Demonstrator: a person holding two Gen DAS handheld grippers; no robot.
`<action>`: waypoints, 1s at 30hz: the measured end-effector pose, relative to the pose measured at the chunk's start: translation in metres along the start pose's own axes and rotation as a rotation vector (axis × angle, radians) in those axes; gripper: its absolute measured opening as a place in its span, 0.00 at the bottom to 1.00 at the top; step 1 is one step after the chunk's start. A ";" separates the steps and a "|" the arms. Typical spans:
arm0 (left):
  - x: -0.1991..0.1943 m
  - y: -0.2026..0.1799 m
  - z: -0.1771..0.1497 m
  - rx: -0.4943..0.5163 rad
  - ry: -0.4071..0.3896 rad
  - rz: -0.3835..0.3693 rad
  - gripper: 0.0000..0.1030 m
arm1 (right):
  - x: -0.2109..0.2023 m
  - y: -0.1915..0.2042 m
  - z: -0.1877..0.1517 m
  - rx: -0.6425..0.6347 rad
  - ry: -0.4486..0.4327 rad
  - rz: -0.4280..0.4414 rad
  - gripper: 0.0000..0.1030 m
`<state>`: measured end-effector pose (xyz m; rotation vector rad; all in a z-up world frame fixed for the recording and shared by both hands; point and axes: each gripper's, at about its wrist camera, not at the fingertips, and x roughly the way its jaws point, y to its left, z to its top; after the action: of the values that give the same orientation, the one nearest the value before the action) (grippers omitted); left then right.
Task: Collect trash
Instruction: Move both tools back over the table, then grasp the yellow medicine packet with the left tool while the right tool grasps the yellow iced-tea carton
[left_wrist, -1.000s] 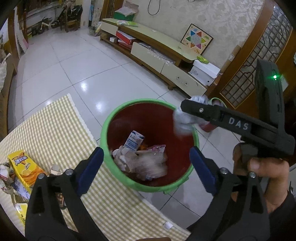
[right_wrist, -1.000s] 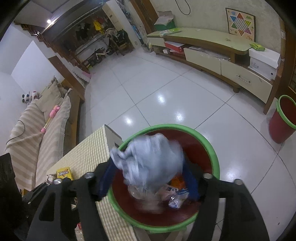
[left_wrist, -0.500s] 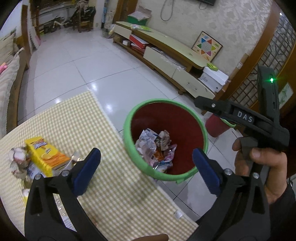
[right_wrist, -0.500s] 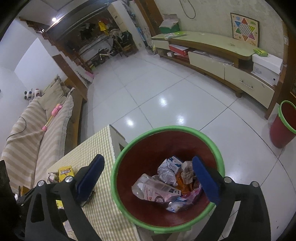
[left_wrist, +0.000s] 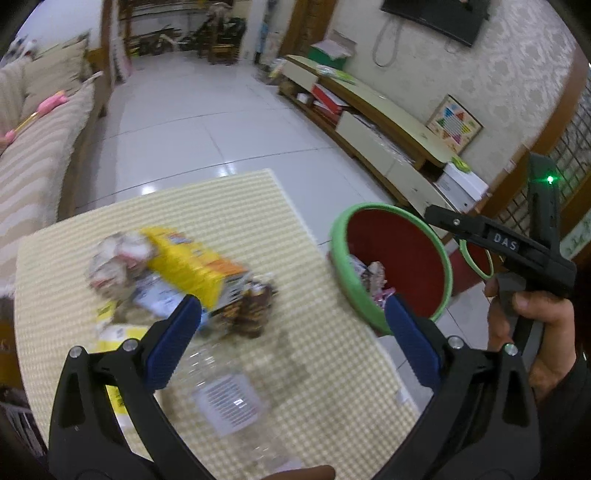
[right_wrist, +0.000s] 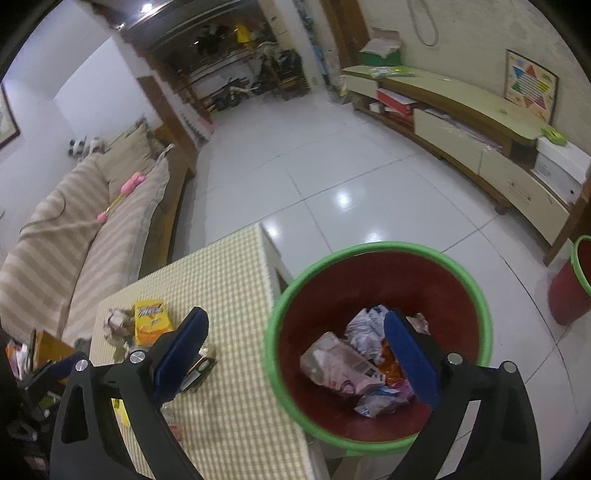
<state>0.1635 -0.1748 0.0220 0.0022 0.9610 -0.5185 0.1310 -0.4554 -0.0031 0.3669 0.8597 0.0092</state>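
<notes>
A red bin with a green rim (right_wrist: 376, 251) stands beside the checked table (right_wrist: 221, 280), with several wrappers (right_wrist: 354, 362) inside; it also shows in the left wrist view (left_wrist: 343, 251). My right gripper (right_wrist: 295, 354) is open and empty above the bin's near edge; from the left wrist view only its side (left_wrist: 506, 247) shows. My left gripper (left_wrist: 291, 339) is open and empty over the table. Before it lie a yellow box (left_wrist: 195, 262), crumpled paper (left_wrist: 118, 262), a dark wrapper (left_wrist: 247, 310) and a clear plastic bottle (left_wrist: 229, 398).
A striped sofa (right_wrist: 74, 229) runs along the left. A low TV cabinet (right_wrist: 465, 122) lines the right wall. A second red bin (right_wrist: 569, 288) stands on the white tiled floor at the right.
My right gripper opened and dropped the crumpled white trash into the bin. My left gripper swung left from over the bin to over the trash pile on the table.
</notes>
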 end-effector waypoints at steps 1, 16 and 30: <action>-0.004 0.009 -0.004 -0.014 -0.003 0.013 0.95 | 0.002 0.006 -0.003 -0.011 0.006 0.007 0.90; -0.022 0.138 -0.063 -0.283 0.024 0.142 0.95 | 0.043 0.099 -0.033 -0.229 0.101 0.064 0.90; 0.028 0.164 -0.098 -0.303 0.155 0.152 0.94 | 0.095 0.143 -0.045 -0.352 0.185 0.065 0.90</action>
<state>0.1693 -0.0203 -0.0933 -0.1575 1.1733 -0.2317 0.1802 -0.2923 -0.0546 0.0635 1.0077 0.2545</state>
